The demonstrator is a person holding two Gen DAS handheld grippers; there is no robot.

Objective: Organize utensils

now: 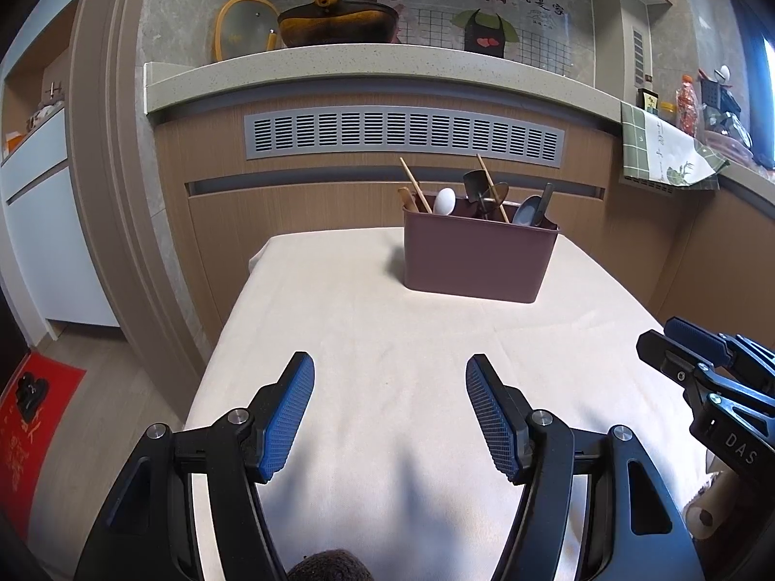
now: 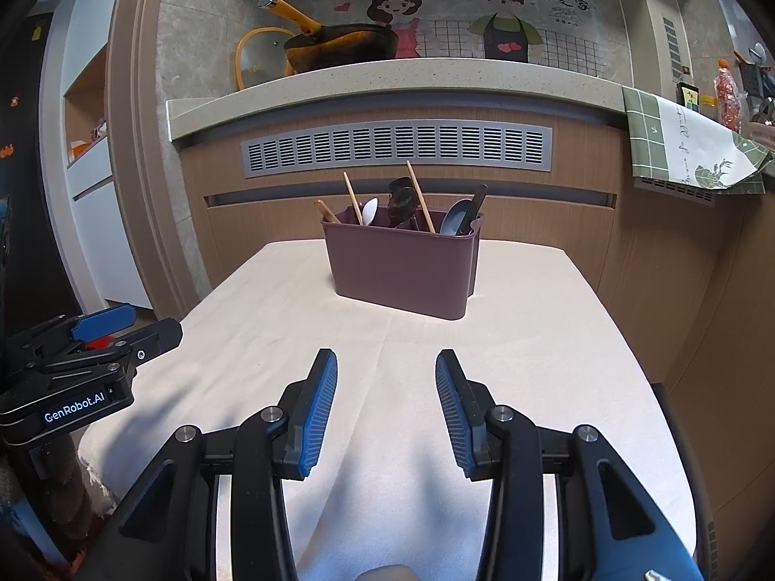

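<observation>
The left gripper [image 1: 390, 373] and right gripper [image 2: 386, 368] are both released, jaws apart, grasping nothing. Each hovers at lower centre over the bare surface [image 1: 368, 300], well short of the holder [image 1: 477, 261].

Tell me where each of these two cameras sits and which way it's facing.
Left wrist: rides the left gripper, looking forward and down across the cloth-covered table at the utensil caddy; own open fingers and right gripper show.
Right wrist: rides the right gripper, same heading; left gripper shows.
Shared: caddy, table, pan on the counter.
</observation>
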